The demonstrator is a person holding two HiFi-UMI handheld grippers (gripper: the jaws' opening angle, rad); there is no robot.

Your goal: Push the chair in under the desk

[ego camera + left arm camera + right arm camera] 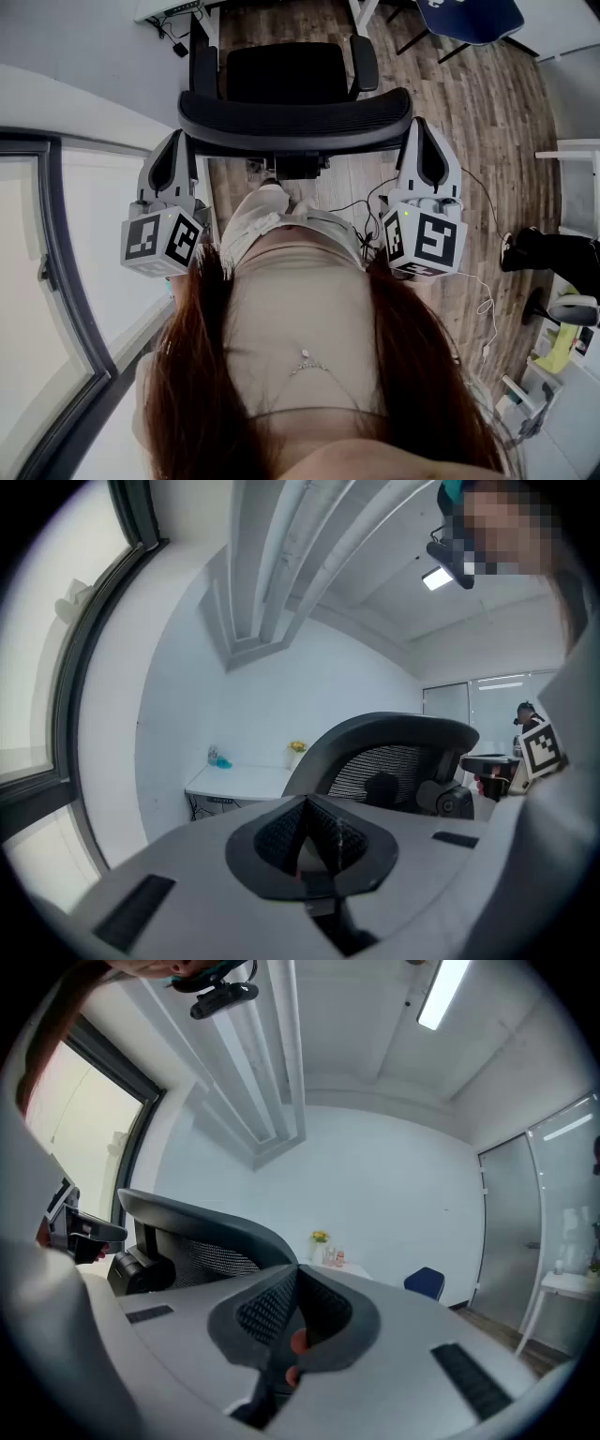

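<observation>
left hand-held gripper [176,150], grey with a marker cube at its rear, has its jaws fully together with nothing between them, as the left gripper view [314,841] confirms. right hand-held gripper [424,141] is likewise fully closed and empty [292,1321]. both point roughly level, one at each end of the curved top rail of the black mesh-backed office chair [295,117]. in the head view each tip meets the rear edge of that rail, but actual contact cannot be confirmed. the chair stands on the wood plank floor [469,112] directly in front of the person, backrest toward them. its seat and two armrests face the white flat-topped surface [239,782] against the far wall. the whole seat shows in the head view, just short of that surface [164,9]. a small yellow flower arrangement [297,749] stands on the surface. a blue chair [427,1281] stands well apart to the right.
</observation>
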